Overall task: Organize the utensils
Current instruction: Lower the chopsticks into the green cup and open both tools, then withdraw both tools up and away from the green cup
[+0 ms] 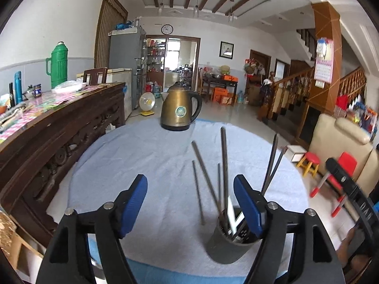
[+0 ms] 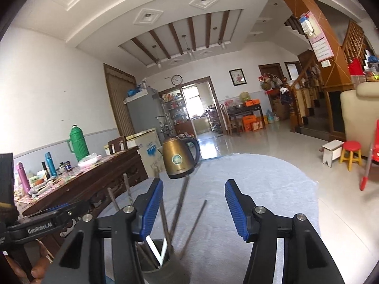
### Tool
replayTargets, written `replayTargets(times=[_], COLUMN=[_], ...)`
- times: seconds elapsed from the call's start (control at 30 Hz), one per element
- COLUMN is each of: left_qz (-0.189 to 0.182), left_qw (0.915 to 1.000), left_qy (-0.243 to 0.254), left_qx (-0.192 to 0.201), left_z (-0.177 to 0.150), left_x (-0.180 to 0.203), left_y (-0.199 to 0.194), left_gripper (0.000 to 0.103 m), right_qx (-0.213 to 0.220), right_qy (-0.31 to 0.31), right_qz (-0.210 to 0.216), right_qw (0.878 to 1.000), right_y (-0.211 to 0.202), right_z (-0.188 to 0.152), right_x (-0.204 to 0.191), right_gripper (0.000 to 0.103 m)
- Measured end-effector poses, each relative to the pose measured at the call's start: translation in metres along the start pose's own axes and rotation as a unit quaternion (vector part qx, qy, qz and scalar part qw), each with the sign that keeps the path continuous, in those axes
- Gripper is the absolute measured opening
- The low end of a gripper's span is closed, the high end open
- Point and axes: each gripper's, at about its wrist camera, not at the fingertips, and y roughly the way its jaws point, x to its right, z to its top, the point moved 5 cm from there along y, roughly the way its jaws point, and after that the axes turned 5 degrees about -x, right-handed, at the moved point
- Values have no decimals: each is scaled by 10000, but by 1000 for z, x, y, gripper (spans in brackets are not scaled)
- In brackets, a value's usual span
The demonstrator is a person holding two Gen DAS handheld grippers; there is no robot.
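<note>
Left gripper (image 1: 190, 203): jaws apart, holding nothing. Right gripper (image 2: 194, 209): jaws apart, holding nothing. Dark holder cup (image 1: 227, 246): upright on towel-covered desk (image 1: 142, 156), just ahead of both grippers; chopsticks (image 1: 223, 165) stand fanned inside, seemingly so they store upright. Brass kettle (image 1: 180, 108): at far edge, well apart.

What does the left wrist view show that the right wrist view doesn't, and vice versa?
Left wrist only: the right gripper's black body at its right edge, and the full spread of chopsticks standing in the holder.

Right wrist only: a pink bottle on the sideboard, and the left gripper's branded body at lower left.

Both: the brass kettle on the blue cloth, the green thermos, the wall clock, and open blue fingers holding nothing.
</note>
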Motion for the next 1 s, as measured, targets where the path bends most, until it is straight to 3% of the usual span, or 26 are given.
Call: replayTargets(times=[0.47, 1.0], left_qz=[1107, 1397], left_qw=[9924, 9877], left_qy=[288, 219], left_qx=[-447, -666], left_z=[-21, -32], left_x=[-17, -35], left_y=[-2, 8], left_gripper=[80, 80], right_qx=[-524, -933], right_qy=[134, 298], right_qz=[-165, -257], right_qw=[9984, 9949], right_y=[-1, 17], right_z=[-12, -27], right_x=[12, 15], right_gripper=[57, 57])
